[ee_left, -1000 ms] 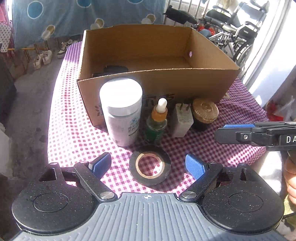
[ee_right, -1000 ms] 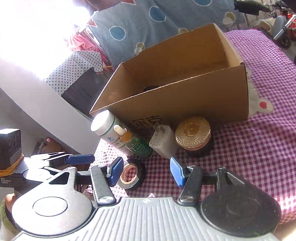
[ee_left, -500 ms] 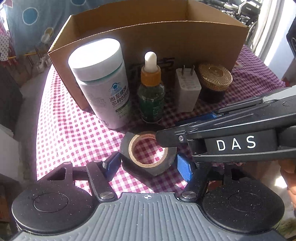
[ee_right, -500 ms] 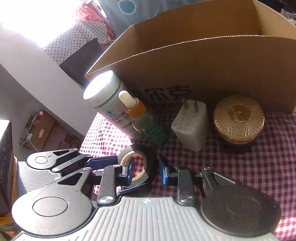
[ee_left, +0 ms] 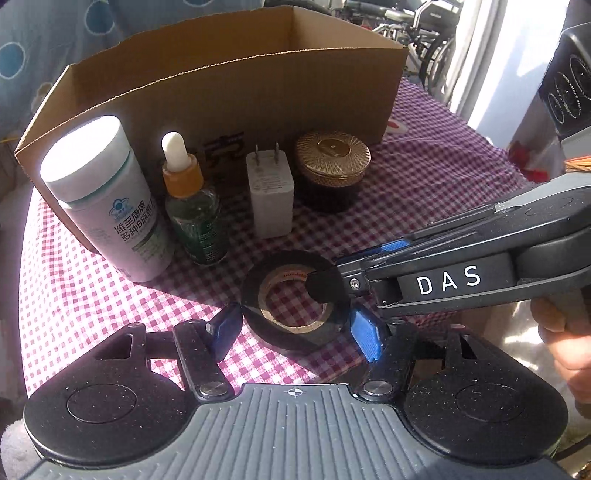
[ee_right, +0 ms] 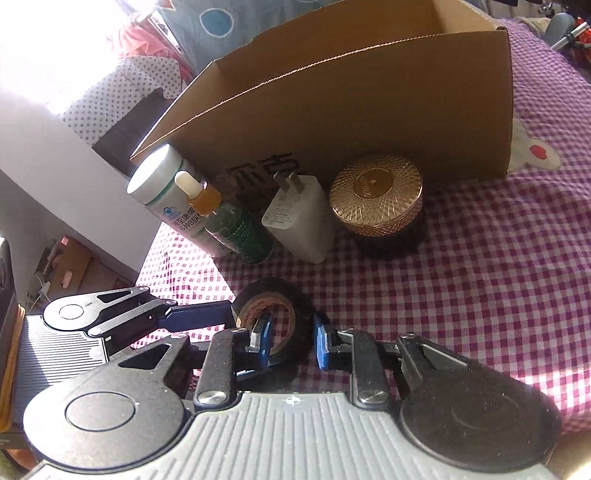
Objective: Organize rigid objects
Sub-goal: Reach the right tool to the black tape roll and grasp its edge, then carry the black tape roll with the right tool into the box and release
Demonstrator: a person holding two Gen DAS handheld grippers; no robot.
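A black tape roll lies on the checked cloth, tilted up at one side. My left gripper has its blue pads on either side of the roll, touching its outer wall. My right gripper comes in from the right in the left wrist view, with one finger inside the roll's hole and one outside, pinching its wall. Behind stand a white bottle, a green dropper bottle, a white plug adapter and a gold-lidded jar, in a row before the cardboard box.
The same row shows in the right wrist view: white bottle, dropper bottle, adapter, jar, box. The table edge runs close under both grippers. Wheelchairs stand beyond the table at the far right.
Both grippers have moved in and down onto the tape roll. The right gripper's jaws closed on the roll's wall; the left pads closed against its sides. The roll has tilted.
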